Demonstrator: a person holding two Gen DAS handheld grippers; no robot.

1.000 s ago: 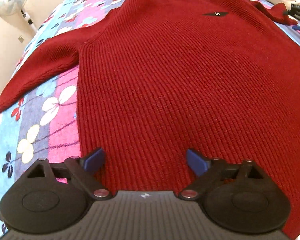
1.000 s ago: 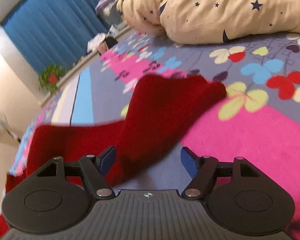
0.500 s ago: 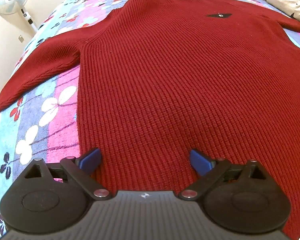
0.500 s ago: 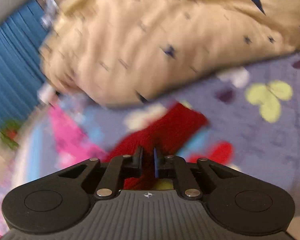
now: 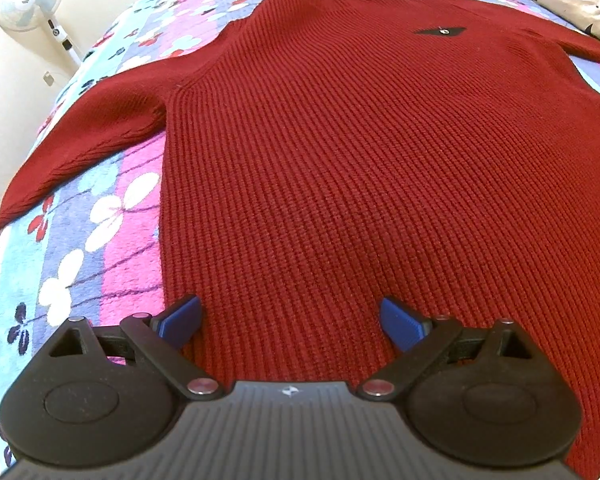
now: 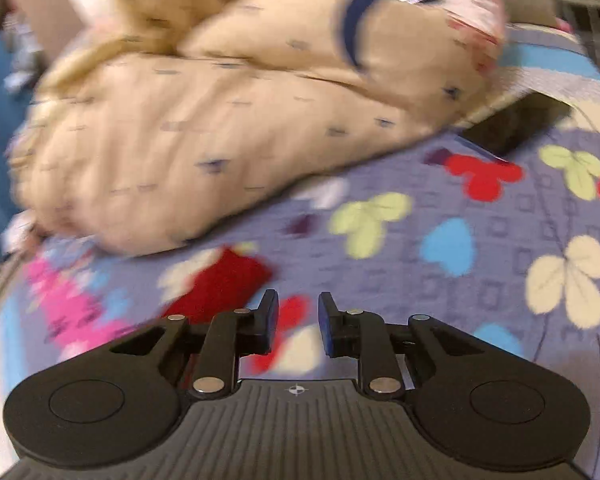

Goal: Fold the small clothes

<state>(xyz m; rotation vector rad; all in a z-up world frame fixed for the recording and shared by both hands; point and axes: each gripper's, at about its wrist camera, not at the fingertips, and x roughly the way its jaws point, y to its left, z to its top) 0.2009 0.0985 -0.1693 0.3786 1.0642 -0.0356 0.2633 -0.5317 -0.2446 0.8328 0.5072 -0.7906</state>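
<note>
A dark red knit sweater (image 5: pixel 340 152) lies flat, front up, on a flowered bedspread (image 5: pixel 80 240), with its neck at the far end and both sleeves spread out. My left gripper (image 5: pixel 290 322) is open and empty, just above the sweater's lower hem. In the right wrist view the end of a red sleeve (image 6: pixel 224 284) lies on the bedspread, left of and beyond my right gripper (image 6: pixel 298 320). The right gripper's jaws stand a small gap apart with nothing between them. That view is blurred.
A cream quilt with dark stars (image 6: pixel 228 120) is heaped on the bed beyond the right gripper. A black flat object (image 6: pixel 516 124) lies by its right edge. A white standing fan (image 5: pixel 32 4) stands off the bed's left side.
The right gripper shut on the sleeve end, carried it outward, then opened a little and let it go; the sleeve now lies to its left. The left gripper stayed open and barely moved.
</note>
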